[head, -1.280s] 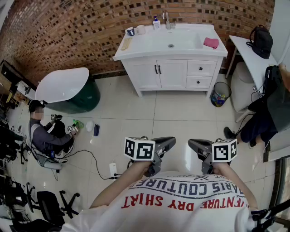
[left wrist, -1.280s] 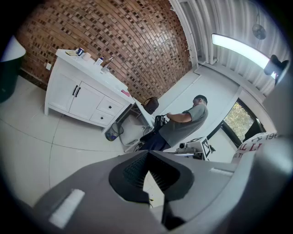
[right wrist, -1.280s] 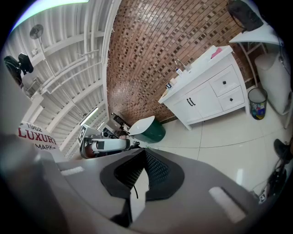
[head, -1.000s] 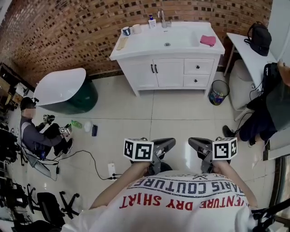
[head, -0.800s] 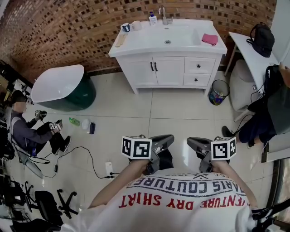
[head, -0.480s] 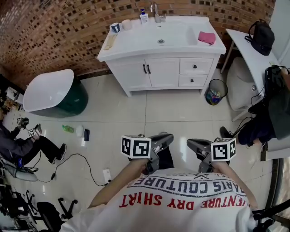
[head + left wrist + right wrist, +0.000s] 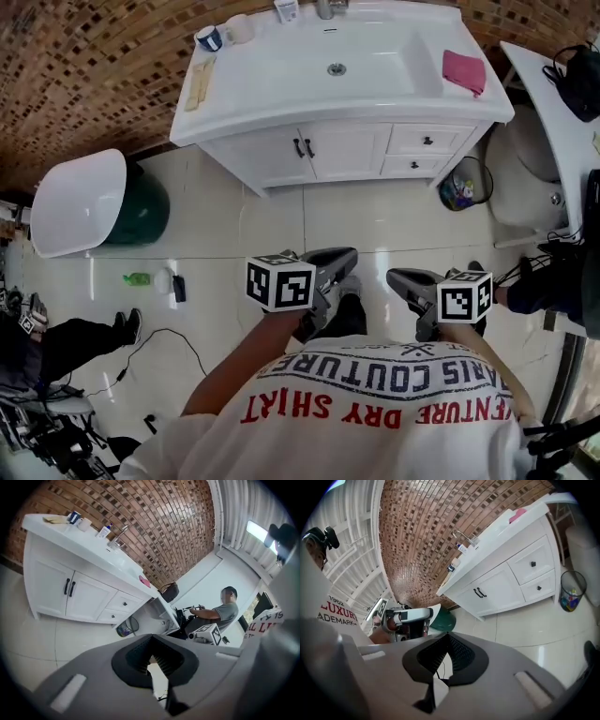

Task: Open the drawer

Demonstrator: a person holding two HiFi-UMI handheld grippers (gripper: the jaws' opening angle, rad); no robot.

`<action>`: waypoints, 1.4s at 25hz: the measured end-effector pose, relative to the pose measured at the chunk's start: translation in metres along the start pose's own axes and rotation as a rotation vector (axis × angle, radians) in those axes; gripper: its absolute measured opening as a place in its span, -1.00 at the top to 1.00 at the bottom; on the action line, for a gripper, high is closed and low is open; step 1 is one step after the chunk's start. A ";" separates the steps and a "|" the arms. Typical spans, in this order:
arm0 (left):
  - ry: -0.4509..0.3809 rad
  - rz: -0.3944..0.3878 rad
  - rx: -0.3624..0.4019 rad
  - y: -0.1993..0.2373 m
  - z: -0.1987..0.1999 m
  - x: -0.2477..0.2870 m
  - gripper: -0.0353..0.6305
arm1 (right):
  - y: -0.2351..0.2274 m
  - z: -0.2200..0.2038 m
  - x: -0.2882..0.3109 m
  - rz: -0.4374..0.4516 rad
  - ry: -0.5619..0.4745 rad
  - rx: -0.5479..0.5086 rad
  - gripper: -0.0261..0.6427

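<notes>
Head view: the white cabinet point(image 7: 262, 155) stands at twelve o'clock from me, well apart from both claws. It has two drawers, stacked at its right end: the top drawer point(image 7: 427, 141) and the bottom drawer point(image 7: 416, 167). Each is plain white with one small black knob, and both sit flush with the front. Two doors point(image 7: 328, 150) are at their nine o'clock, one bin point(image 7: 461, 187) is at their four o'clock, and one pink cloth point(image 7: 464, 71) lies on the counter point(image 7: 281, 89) above. I hold my left claw point(image 7: 337, 260) and right claw point(image 7: 403, 279) low before my chest, side by side, tips toward twelve o'clock over floor tile.

Left gripper view: my left claw's jaws are together, with nothing between them. The two drawers show at eleven o'clock, far off.

Right gripper view: my right claw's jaws are also together and empty. The drawers lie at two o'clock, knobs facing me.
</notes>
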State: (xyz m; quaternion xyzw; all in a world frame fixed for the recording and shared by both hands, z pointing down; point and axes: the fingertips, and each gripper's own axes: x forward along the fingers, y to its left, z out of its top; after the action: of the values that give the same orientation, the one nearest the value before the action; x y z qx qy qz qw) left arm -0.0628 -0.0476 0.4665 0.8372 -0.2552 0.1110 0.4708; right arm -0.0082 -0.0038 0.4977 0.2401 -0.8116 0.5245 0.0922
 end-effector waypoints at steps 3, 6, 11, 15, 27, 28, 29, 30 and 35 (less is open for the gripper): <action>0.006 0.026 0.002 0.039 0.048 0.002 0.94 | -0.017 0.050 0.028 -0.017 -0.004 0.015 0.90; 0.004 0.032 -0.033 0.066 0.073 0.008 0.94 | -0.034 0.078 0.042 -0.033 -0.008 0.035 0.90; 0.003 0.008 -0.100 0.082 0.086 0.028 0.94 | -0.062 0.092 0.045 -0.057 0.002 0.074 0.90; -0.002 0.010 -0.129 0.077 0.085 0.040 0.94 | -0.078 0.097 0.038 -0.055 0.039 0.069 0.90; -0.101 0.011 -0.254 0.075 0.064 0.047 0.94 | -0.169 0.185 0.018 -0.095 -0.089 -0.030 0.82; -0.116 0.009 -0.274 0.079 0.063 0.048 0.94 | -0.183 0.195 0.018 -0.120 -0.097 -0.036 0.76; -0.132 0.003 -0.297 0.082 0.062 0.049 0.94 | -0.197 0.204 0.018 -0.146 -0.101 -0.041 0.68; -0.150 -0.005 -0.322 0.083 0.061 0.048 0.94 | -0.211 0.211 0.019 -0.175 -0.102 -0.047 0.58; -0.196 -0.011 -0.364 0.096 0.060 0.048 0.94 | -0.286 0.238 0.028 -0.354 -0.083 -0.139 0.38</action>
State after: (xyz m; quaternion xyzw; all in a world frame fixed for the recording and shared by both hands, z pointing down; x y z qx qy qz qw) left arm -0.0769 -0.1548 0.5251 0.7466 -0.3109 -0.0214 0.5878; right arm 0.1314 -0.3213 0.6367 0.3936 -0.7941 0.4324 0.1659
